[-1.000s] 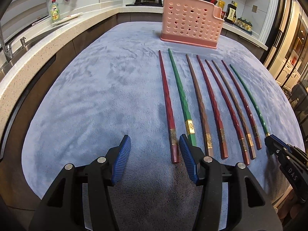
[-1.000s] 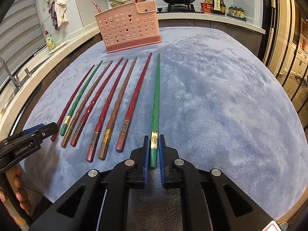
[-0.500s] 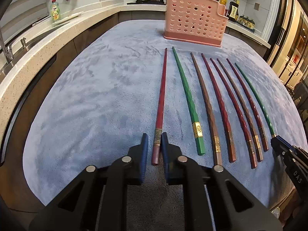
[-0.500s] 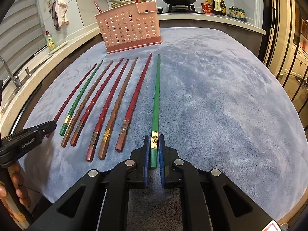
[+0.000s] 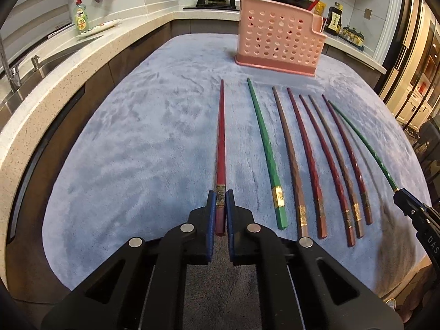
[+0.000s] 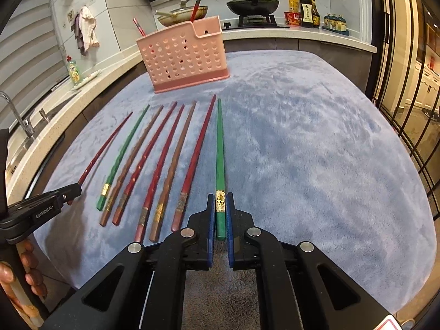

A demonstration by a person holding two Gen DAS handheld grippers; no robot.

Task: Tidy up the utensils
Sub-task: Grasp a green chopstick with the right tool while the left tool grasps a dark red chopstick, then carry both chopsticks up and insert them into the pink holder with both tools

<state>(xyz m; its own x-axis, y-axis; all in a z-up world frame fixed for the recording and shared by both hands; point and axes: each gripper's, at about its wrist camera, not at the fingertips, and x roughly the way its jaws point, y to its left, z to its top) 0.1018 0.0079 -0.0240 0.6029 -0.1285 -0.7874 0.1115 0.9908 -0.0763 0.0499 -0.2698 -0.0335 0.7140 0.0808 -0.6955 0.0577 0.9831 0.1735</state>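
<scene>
A pink perforated plastic utensil holder (image 5: 279, 37) stands at the far end of a plush blue-grey fleece cloth (image 5: 143, 143), with red chopsticks poking out of its top. Behind it run a speckled stone counter (image 5: 55, 82), a green dish-soap bottle (image 5: 81, 19) and pans on a stove. Between the two grippers six slim faceted chopsticks lie side by side on the cloth, tips toward the holder: one green, the rest red and brown, each with a gold band near its thick end. The left gripper (image 5: 220, 214) is clamped on the thick end of a dark red tapered chopstick (image 5: 220, 148). The right gripper (image 6: 220, 214) is clamped on the banded end of a green tapered chopstick (image 6: 220, 148).
</scene>
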